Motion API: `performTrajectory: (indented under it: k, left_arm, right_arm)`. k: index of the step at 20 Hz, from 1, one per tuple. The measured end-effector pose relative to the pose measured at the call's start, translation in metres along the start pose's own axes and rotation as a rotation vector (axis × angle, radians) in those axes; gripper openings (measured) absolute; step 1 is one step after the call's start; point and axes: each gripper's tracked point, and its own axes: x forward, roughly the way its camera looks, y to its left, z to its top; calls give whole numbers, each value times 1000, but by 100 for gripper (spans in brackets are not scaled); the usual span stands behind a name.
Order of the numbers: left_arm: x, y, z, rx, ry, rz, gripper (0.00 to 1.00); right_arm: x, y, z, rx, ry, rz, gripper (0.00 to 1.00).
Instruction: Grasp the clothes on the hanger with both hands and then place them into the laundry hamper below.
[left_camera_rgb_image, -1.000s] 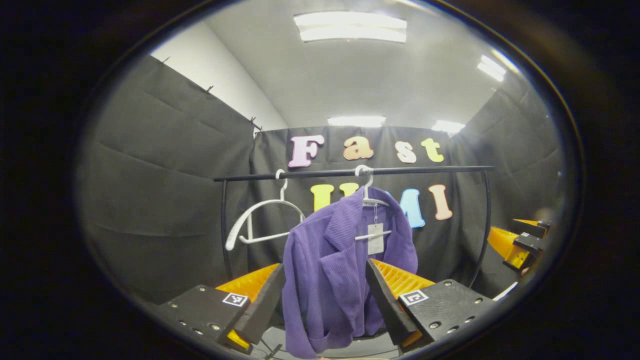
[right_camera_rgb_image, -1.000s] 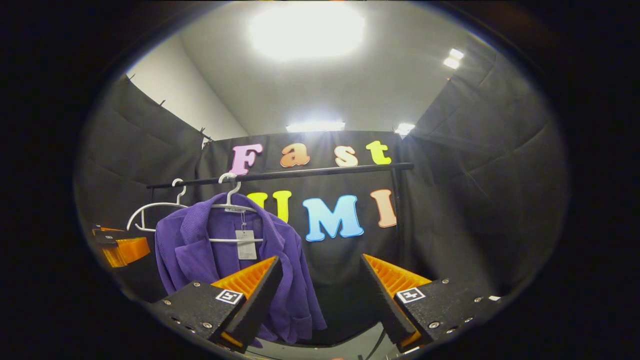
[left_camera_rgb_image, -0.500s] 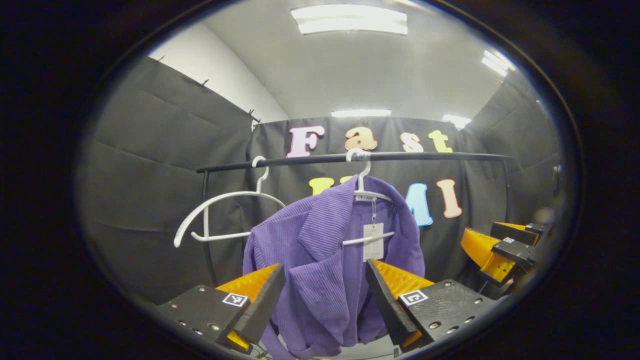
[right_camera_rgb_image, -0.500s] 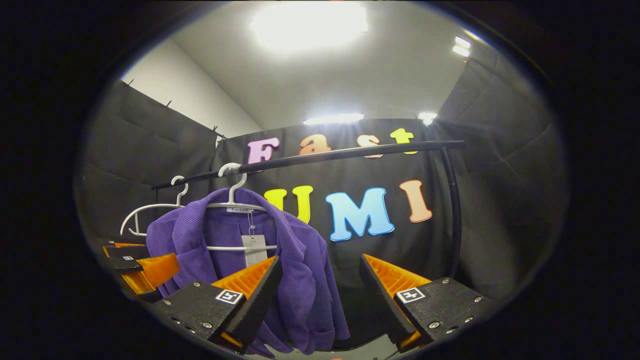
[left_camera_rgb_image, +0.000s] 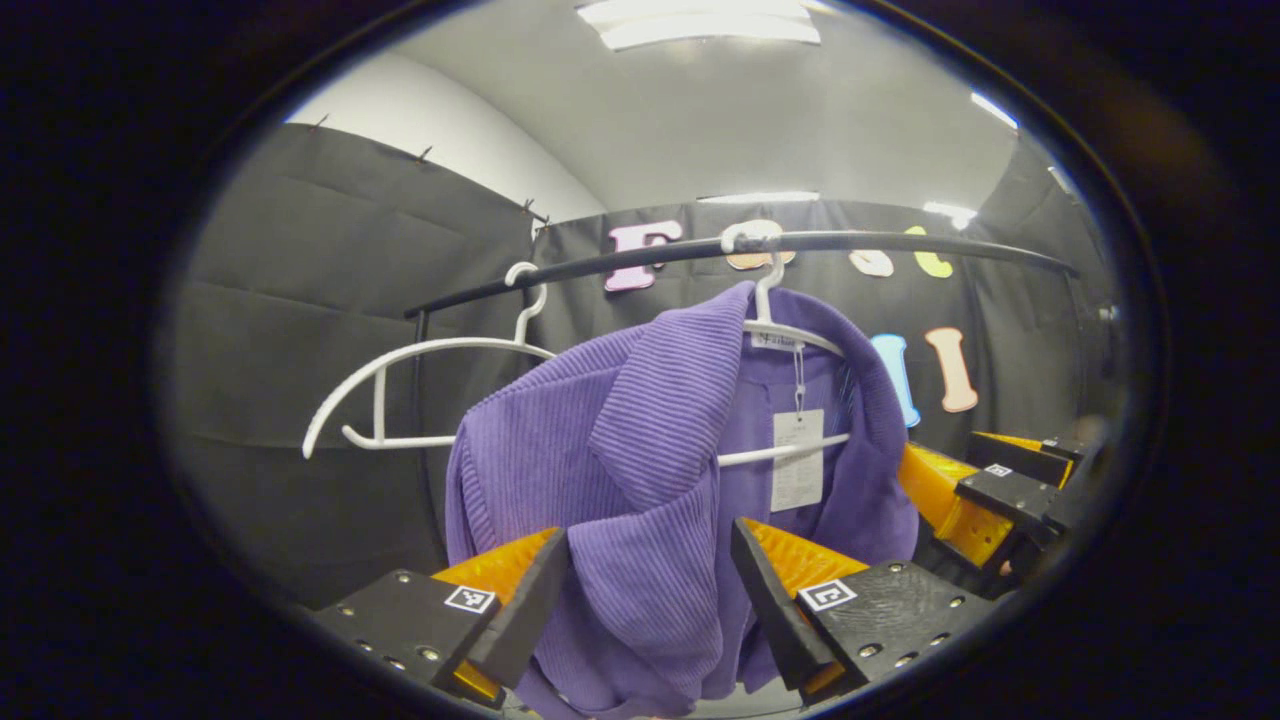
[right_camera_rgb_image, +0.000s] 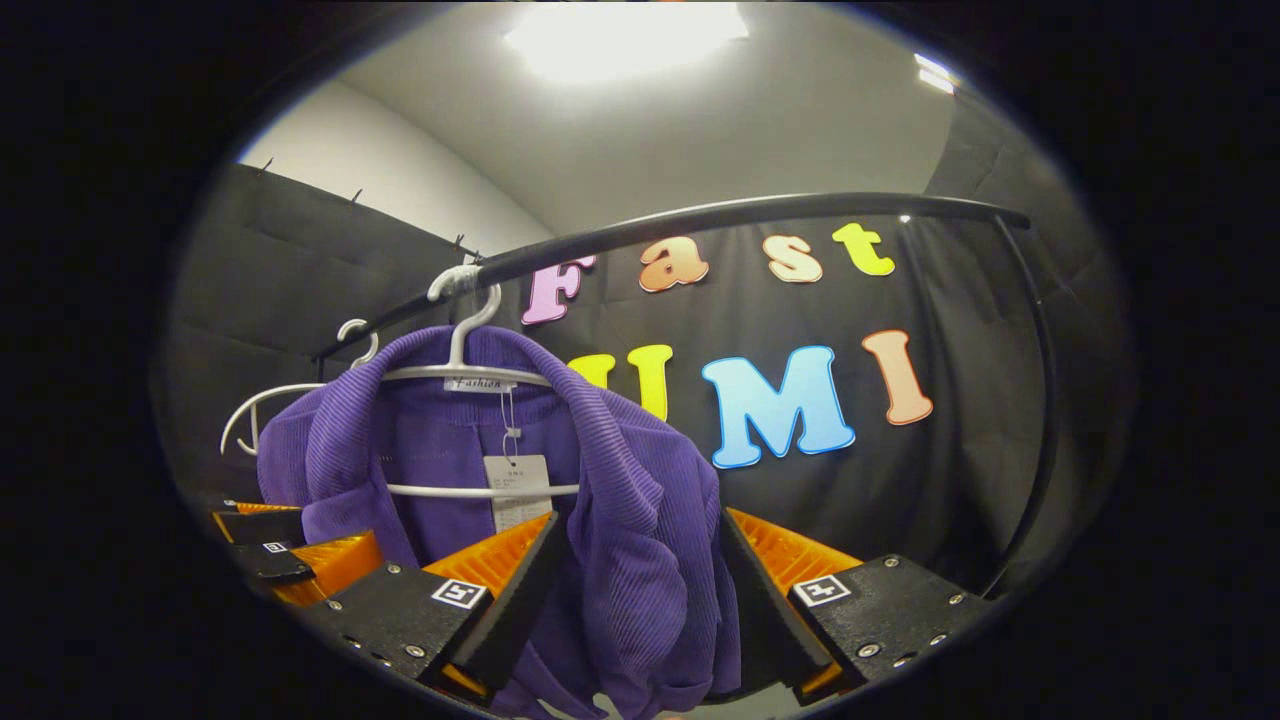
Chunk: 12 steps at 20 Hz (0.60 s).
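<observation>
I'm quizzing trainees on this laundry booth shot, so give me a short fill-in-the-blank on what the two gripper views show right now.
1. The jacket hanging from the rail is ____ in colour.
2. Beside it on the rail hangs a second white hanger, which is ____.
3. A white paper ____ dangles inside the jacket's collar.
4. The left gripper and the right gripper each have their fingers ____ around the fabric.

Missing words: purple; empty; tag; open

Light source: ceiling panels (left_camera_rgb_image: 710, 22), bright overhead.
Glare: the panel (right_camera_rgb_image: 625, 30) in the right gripper view blows out white.
Booth: dim, dark walls.
Distortion: strong fisheye; the clothes rail (right_camera_rgb_image: 760, 212) bows.
Focus: sharp centrally, softer at edges.
</observation>
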Motion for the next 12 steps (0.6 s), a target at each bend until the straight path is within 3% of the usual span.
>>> performTrajectory:
  k: [6,12]
  left_arm:
    - [21,5,-10,19,6,34,93]
    - [34,14,-9,21,-11,78,93]
  right_arm:
    - [35,15,-23,14,44,31,95]
    - [54,13,-52,29,118,-13,93]
